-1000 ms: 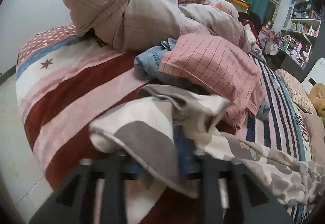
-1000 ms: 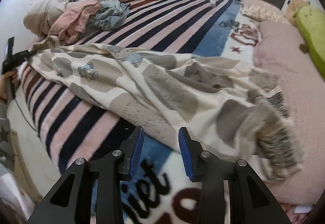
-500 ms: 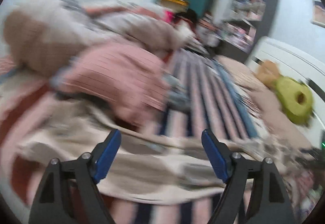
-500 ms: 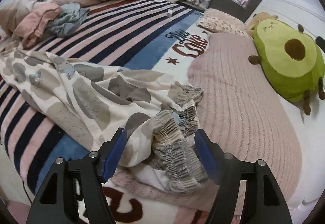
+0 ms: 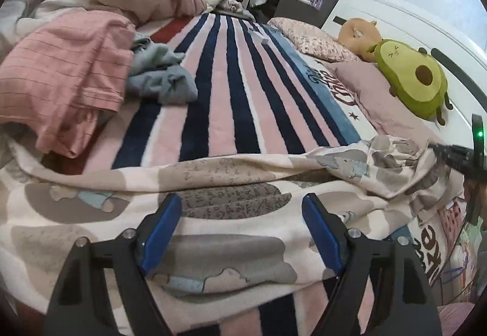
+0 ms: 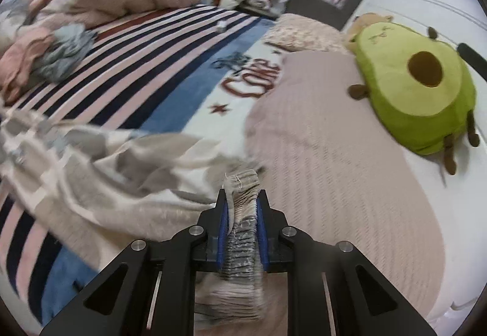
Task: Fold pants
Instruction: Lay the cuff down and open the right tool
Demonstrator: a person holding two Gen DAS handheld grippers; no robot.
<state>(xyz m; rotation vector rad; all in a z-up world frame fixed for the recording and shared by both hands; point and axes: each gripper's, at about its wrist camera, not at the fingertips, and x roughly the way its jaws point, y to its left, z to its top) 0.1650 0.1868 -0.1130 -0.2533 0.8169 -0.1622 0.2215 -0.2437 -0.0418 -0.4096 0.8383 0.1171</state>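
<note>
Pants [image 5: 231,192] of cream fabric printed with grey blobs lie spread across my striped pink, navy and blue bed blanket [image 5: 225,92], running from nine o'clock to three o'clock in the left wrist view. My left gripper [image 5: 242,232] hangs over the middle of them, blue-padded fingers [image 5: 161,229] wide apart with nothing pinched. My right gripper [image 6: 242,232] is closing its jaws, and the pads already press on the gathered elastic waistband [image 6: 243,214], which stands bunched between them at six o'clock in the right wrist view. From there the cloth trails off toward nine o'clock, blurred. At two o'clock a green avocado-shaped plush toy [image 6: 420,86] rests against the white headboard [image 5: 395,19]. A crumpled pink checked garment [image 5: 64,71] sits at ten o'clock.
</note>
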